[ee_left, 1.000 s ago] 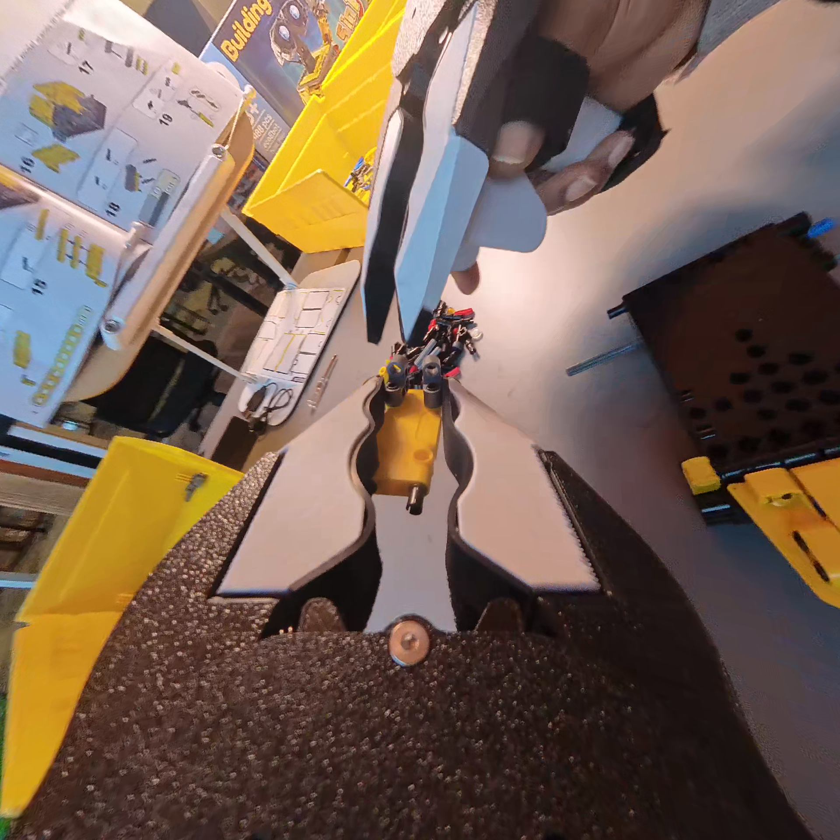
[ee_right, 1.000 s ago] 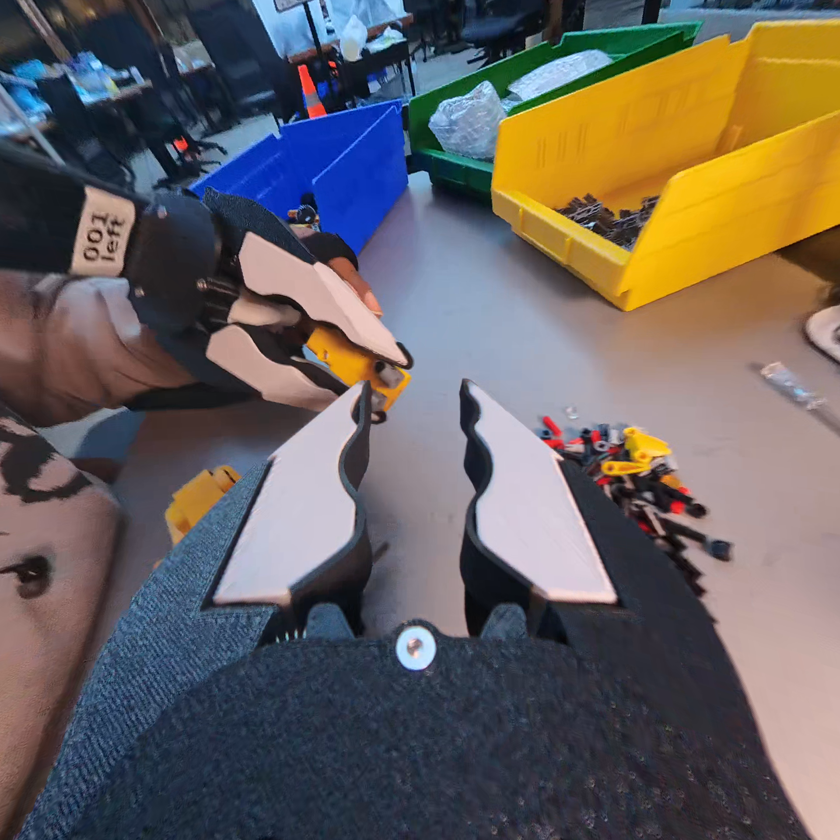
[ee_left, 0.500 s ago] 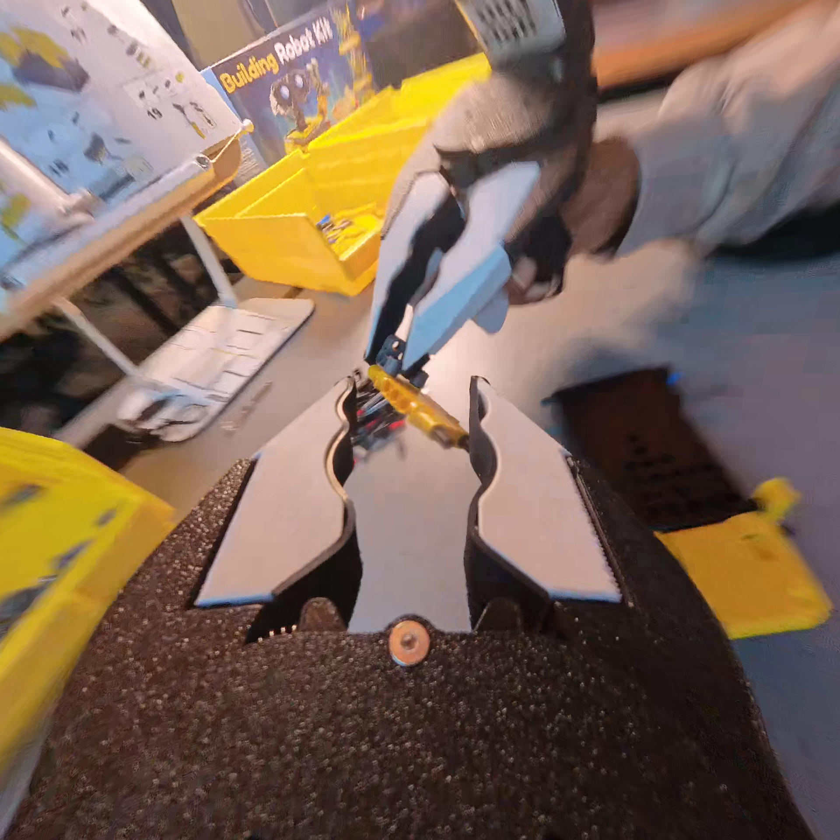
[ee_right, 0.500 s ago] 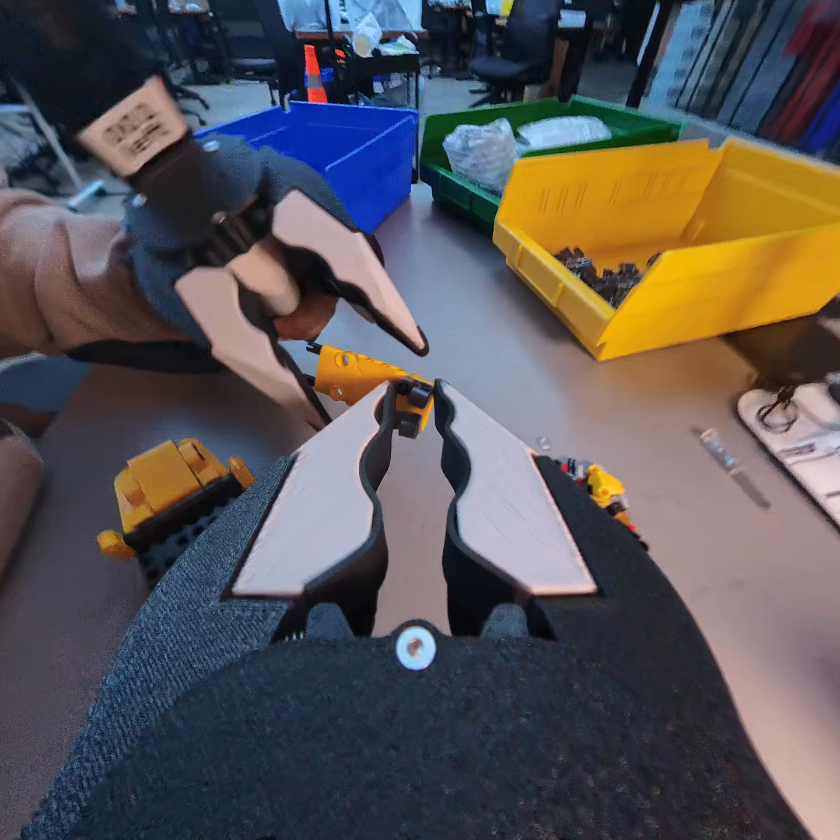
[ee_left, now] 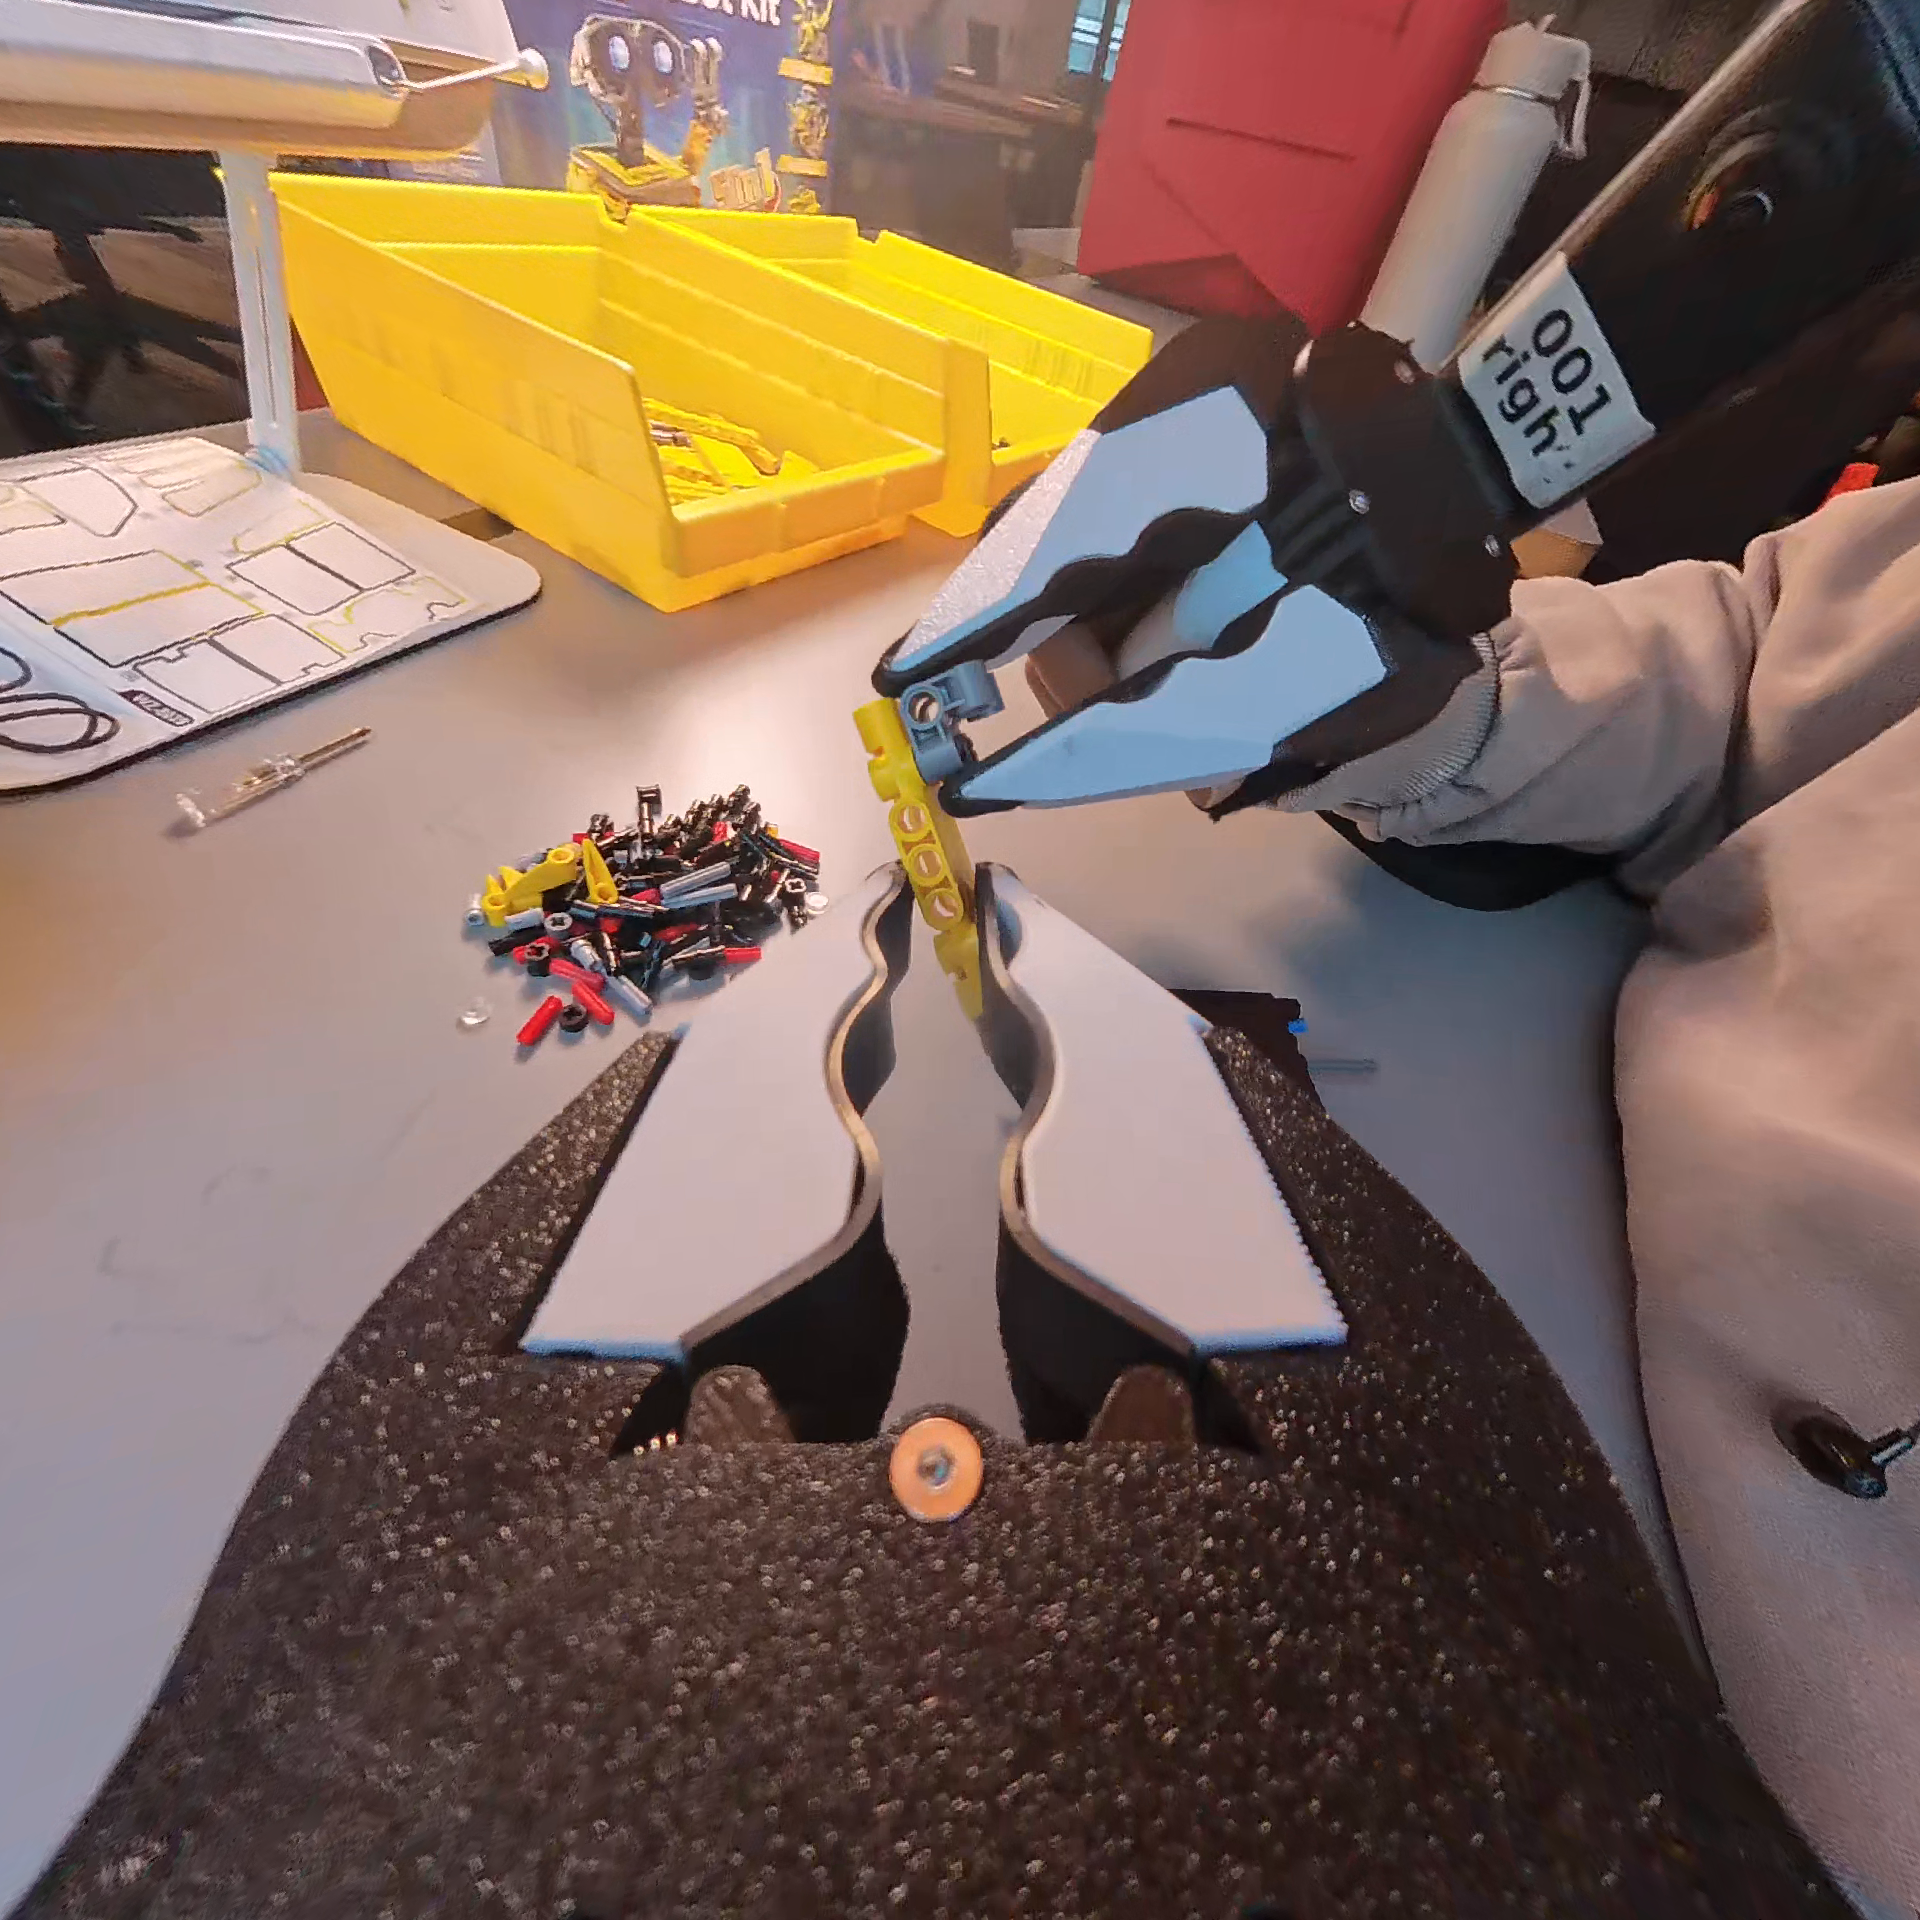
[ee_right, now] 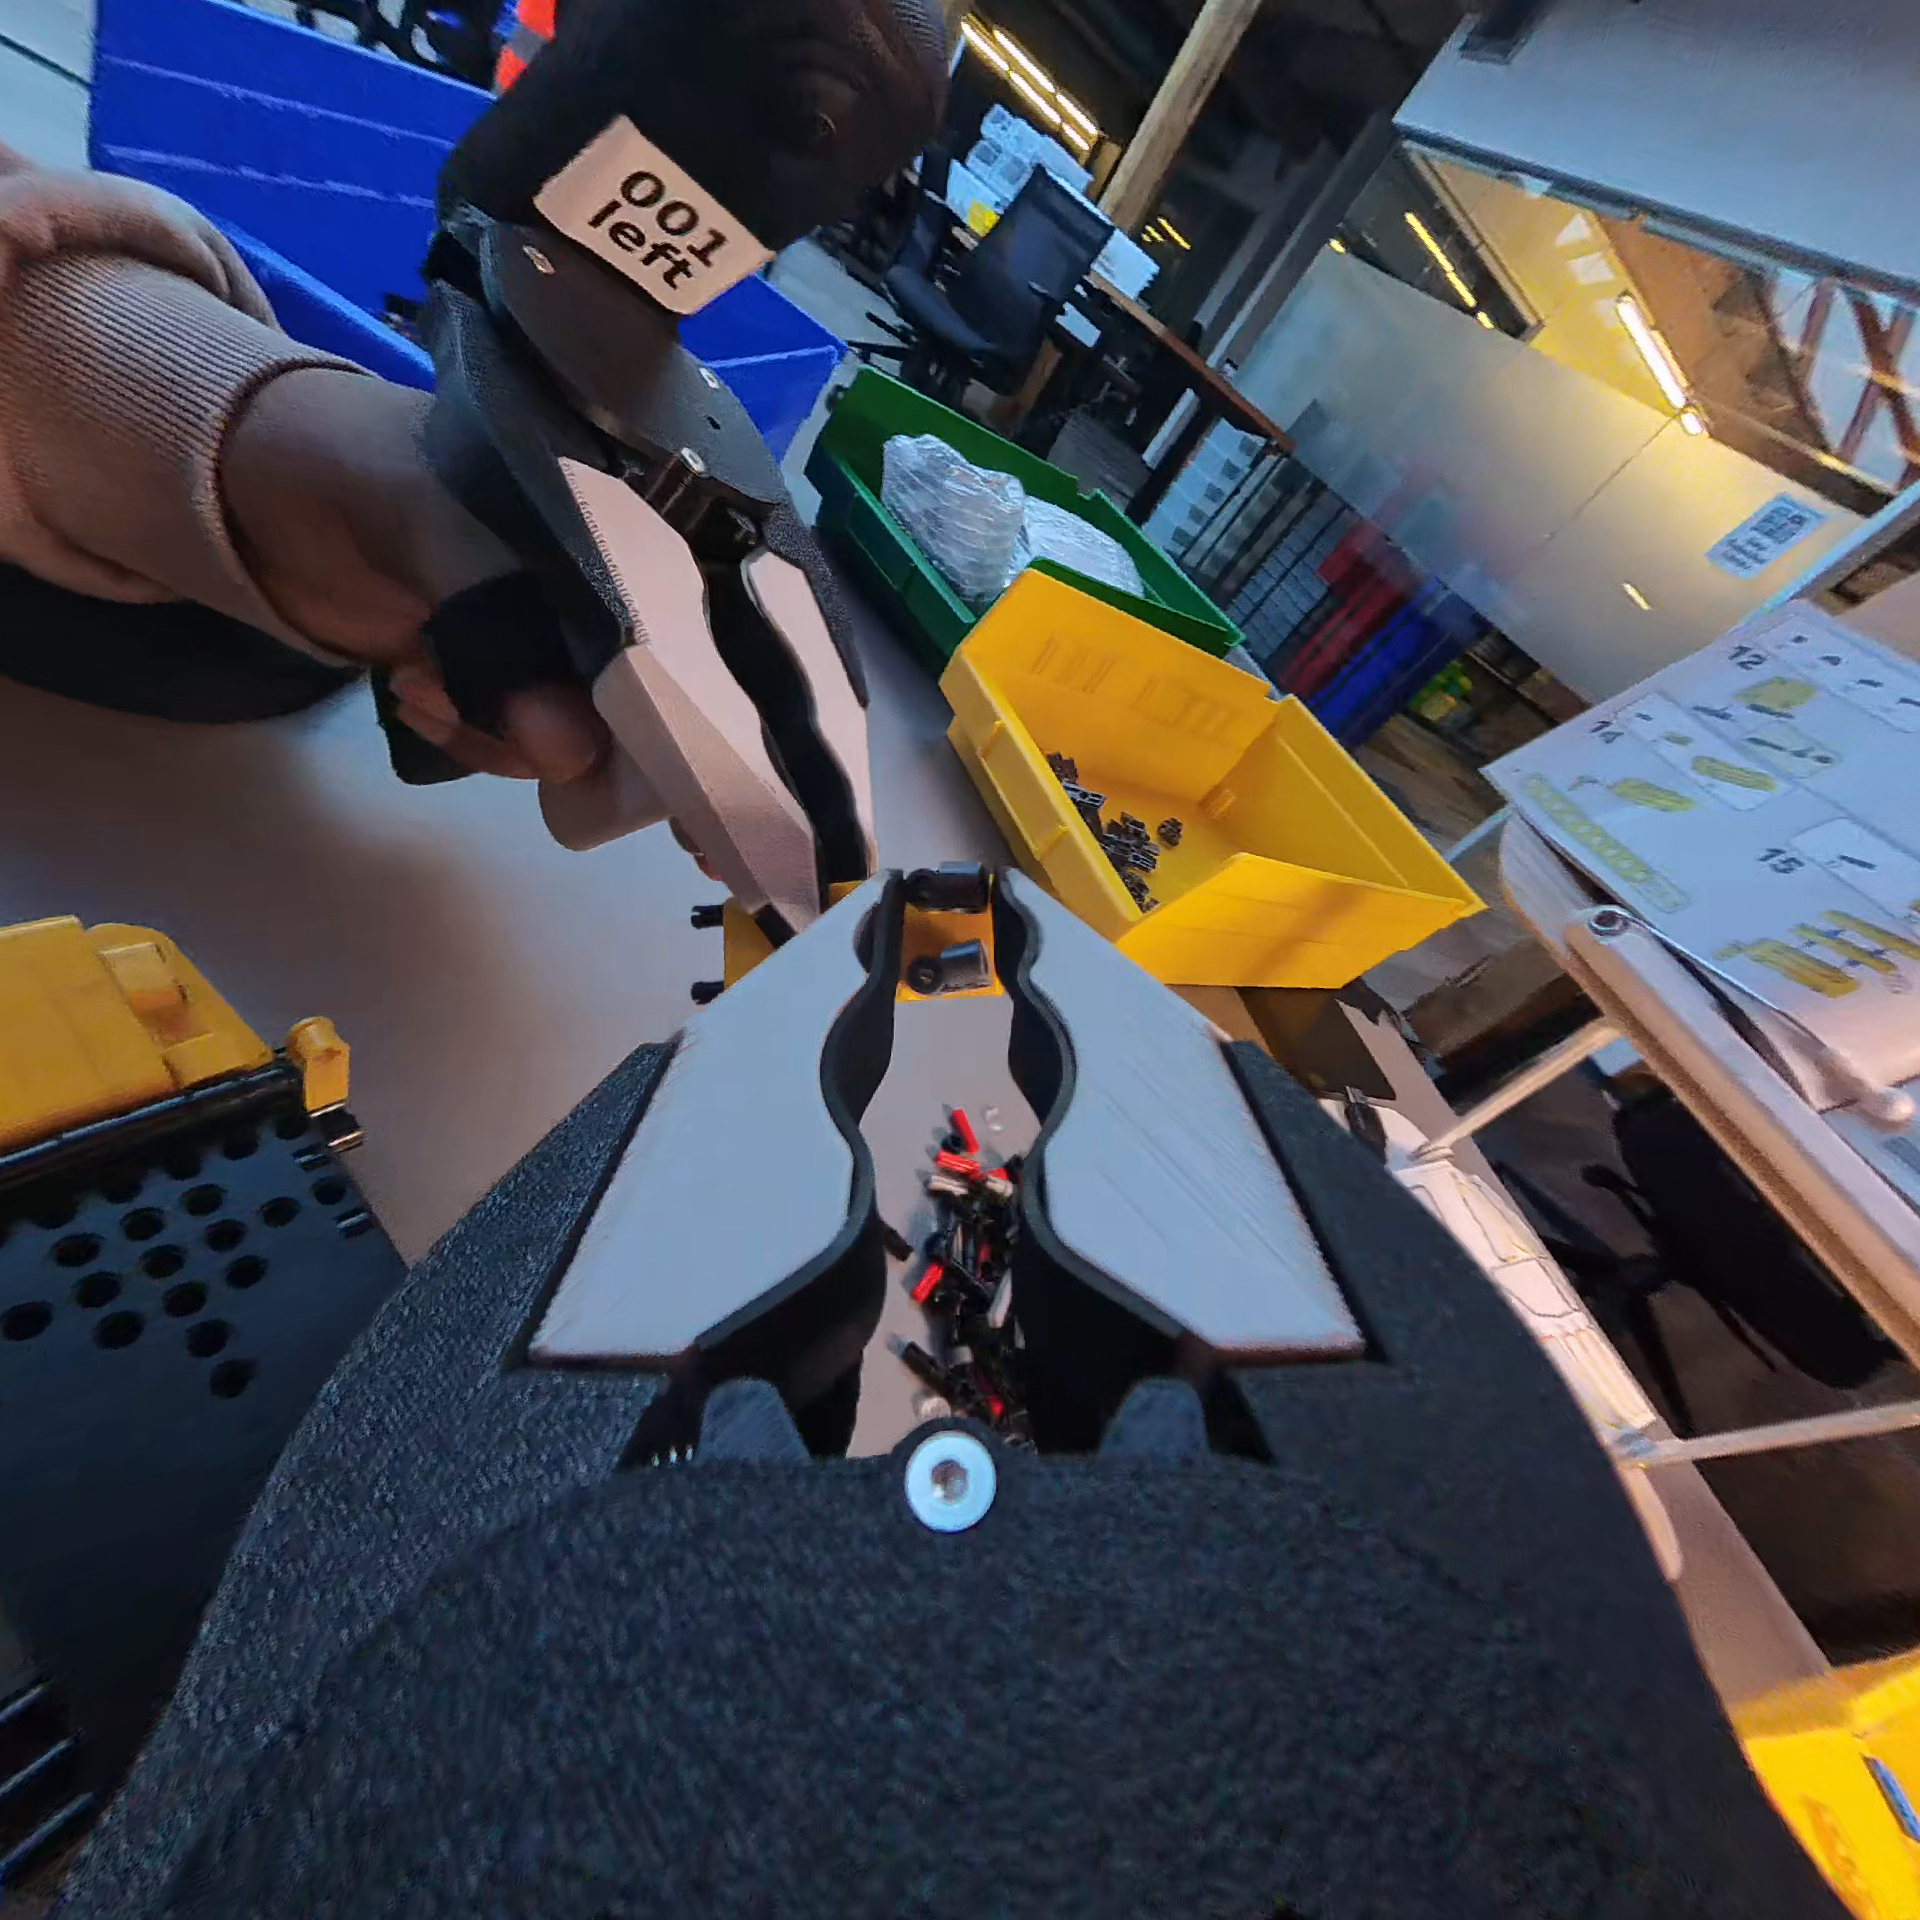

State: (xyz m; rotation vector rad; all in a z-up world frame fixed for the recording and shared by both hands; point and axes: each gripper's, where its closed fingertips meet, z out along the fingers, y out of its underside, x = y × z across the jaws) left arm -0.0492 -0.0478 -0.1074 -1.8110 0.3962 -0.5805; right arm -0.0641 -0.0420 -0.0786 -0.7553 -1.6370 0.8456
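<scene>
A yellow holed beam (ee_left: 914,821) with a grey connector (ee_left: 948,717) on its top end hangs over the grey table between both grippers. My left gripper (ee_left: 940,878) is shut on the beam's lower end. My right gripper (ee_left: 935,727) comes in from the right and is shut on the connector end. In the right wrist view the same yellow piece (ee_right: 925,925) carries black connectors and sits between my right gripper's (ee_right: 945,888) tips. There my left gripper (ee_right: 800,904) reaches down from the upper left onto it.
A pile of small black, red and yellow parts (ee_left: 644,904) lies left of the grippers. Yellow bins (ee_left: 727,416) and an outlined mat (ee_left: 208,592) stand behind. A black perforated plate (ee_right: 156,1247) with yellow blocks, green bin (ee_right: 1143,551), blue bin (ee_right: 260,156) and instruction sheet (ee_right: 1714,779) surround the area. The grippers are tip to tip, or close to it. From the left gripper's tips to the black perforated plate (ee_right: 156,1247) is close to 12 cm.
A second ago my left gripper alone held the yellow piece. Then the right shut on it while the left opened. Now the left has shut on it again, so both hold it.
</scene>
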